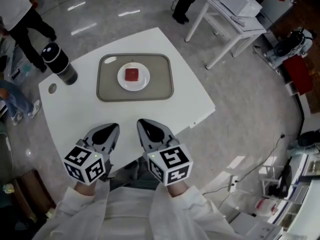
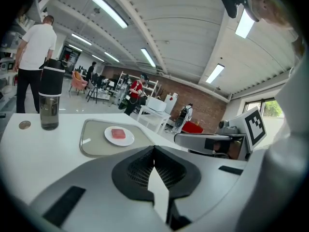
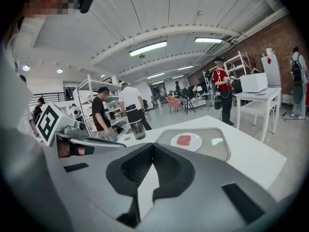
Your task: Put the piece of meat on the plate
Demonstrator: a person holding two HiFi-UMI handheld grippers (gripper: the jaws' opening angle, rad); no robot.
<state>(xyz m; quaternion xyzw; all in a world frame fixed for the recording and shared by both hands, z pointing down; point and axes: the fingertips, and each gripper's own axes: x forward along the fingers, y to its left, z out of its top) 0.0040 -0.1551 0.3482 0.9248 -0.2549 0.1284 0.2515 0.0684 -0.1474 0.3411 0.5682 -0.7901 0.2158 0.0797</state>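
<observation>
A red piece of meat [image 1: 131, 74] lies on a small white plate [image 1: 143, 82], which sits in the middle of a grey tray [image 1: 107, 79] at the far side of the white table. Both grippers hover side by side over the table's near edge, well short of the tray. My left gripper [image 1: 116, 127] is shut with nothing in it, and so is my right gripper [image 1: 140, 121]. The left gripper view has the meat [image 2: 118, 133] on the plate [image 2: 126, 140] beyond the closed jaws. The right gripper view shows the meat [image 3: 184, 139] the same way.
A black tumbler [image 1: 59, 63] stands at the table's left corner with a small round disc [image 1: 52, 88] beside it. A white side table [image 1: 230, 19] stands at the upper right. People stand around the room. Equipment lines the right side.
</observation>
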